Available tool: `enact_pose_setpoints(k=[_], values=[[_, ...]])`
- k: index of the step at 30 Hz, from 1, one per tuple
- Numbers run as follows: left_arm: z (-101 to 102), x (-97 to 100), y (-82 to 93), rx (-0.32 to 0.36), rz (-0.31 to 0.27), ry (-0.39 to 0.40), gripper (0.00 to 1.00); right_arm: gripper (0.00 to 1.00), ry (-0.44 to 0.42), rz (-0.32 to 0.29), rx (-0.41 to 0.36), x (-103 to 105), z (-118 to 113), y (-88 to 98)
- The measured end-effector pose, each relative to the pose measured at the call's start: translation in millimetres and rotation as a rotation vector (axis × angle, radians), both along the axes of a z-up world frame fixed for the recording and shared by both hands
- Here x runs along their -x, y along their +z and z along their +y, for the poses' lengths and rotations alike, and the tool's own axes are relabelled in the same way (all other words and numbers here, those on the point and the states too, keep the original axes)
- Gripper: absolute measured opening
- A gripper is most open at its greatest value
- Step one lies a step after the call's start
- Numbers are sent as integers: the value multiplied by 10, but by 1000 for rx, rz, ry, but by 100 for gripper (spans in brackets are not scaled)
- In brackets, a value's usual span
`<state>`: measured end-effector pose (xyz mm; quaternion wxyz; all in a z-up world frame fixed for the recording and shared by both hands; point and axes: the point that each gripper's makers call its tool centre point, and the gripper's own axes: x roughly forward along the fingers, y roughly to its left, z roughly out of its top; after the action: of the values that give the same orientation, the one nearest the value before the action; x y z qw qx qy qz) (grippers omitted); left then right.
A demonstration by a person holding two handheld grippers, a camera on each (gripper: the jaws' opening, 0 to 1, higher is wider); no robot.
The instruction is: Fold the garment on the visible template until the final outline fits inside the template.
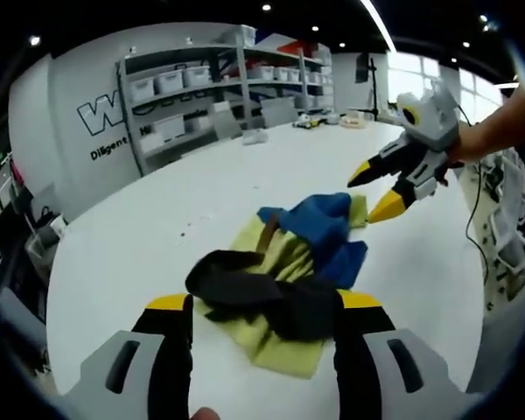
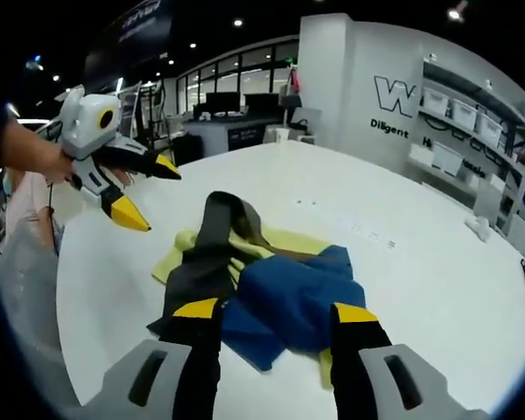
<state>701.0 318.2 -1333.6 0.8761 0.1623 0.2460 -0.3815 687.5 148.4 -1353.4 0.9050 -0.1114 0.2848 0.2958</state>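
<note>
In the left gripper view the left claw (image 1: 262, 319) rises from the bottom with its yellow-tipped jaws spread wide and nothing between them, poised just short of the garment (image 1: 289, 262). That garment lies crumpled in the middle of the white surface (image 1: 140, 236): a dark grey part nearest this claw, a blue part beyond it, all heaped on the yellow-green template (image 1: 280, 346), whose corners poke out around it. To the right, the right claw (image 1: 381, 188) hangs above the far edge of the heap, jaws parted and empty, held by a person's hand (image 1: 499, 127).

In the right gripper view the same heap sits just ahead of the right claw, blue part nearest and the grey part running away across the template.

The risk, as I judge it, is that a claw closing on this bunched cloth pinches the template's edge along with it, dragging the sheet askew or folding it under. Several layers could also be caught at once, so the garment would lift as a lump rather than spread. Where one layer ends and the next begins is hard to read in the grey folds.

The round surface is otherwise mostly bare, with a few small items near its far rim. Beyond stand grey shelving with bins (image 1: 219, 87), a lettered white wall and bright windows.
</note>
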Motion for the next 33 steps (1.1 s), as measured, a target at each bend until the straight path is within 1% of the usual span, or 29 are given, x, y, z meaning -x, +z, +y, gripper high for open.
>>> enact_pose_setpoints(k=[3, 6, 10, 12, 15, 17, 19, 21, 22, 25, 27, 28, 29, 30, 32, 33], values=[[-20, -25, -29, -2, 4, 5, 60, 45, -5, 18, -1, -12, -10, -92], [-31, -50, -68, 13, 19, 24, 59, 44, -4, 37, -2, -23, -1, -193], [-35, -57, -134, 2, 25, 34, 59, 43, 12, 35, 4, -26, 51, -253], [-41, -56, -157, -1, 29, 34, 59, 41, 26, 37, 16, -36, 87, -289], [-52, -65, -155, -1, 30, 37, 58, 34, 47, 15, 34, -91, 142, -310], [-63, -79, -133, 21, 36, 52, 57, 31, 54, 5, 39, -138, 176, -341], [-58, -93, -137, 26, 40, 57, 57, 30, 57, 15, 55, -167, 192, -410], [-31, -112, -153, 24, 43, 67, 57, 27, 57, 15, 60, -186, 198, -438], [-12, -122, -159, 39, 60, 86, 57, 25, 50, 21, 58, -200, 199, -458], [11, -132, -177, 29, 60, 89, 56, 18, 20, 31, 67, -223, 158, -502], [18, -140, -172, 38, 65, 102, 56, 11, 1, 60, 65, -217, 134, -551], [18, -141, -163, 45, 68, 113, 56, 4, 1, 57, 81, -221, 123, -572], [14, -150, -144, 61, 73, 131, 56, 0, 3, 43, 118, -233, 92, -596], [8, -160, -132, 75, 72, 139, 56, 0, 3, 43, 127, -230, 92, -615], [8, -165, -114, 91, 73, 154, 55, 0, -11, 65, 105, -210, 109, -644], [7, -163, -110, 94, 74, 155, 55, 0, -30, 97, 81, -166, 118, -660]])
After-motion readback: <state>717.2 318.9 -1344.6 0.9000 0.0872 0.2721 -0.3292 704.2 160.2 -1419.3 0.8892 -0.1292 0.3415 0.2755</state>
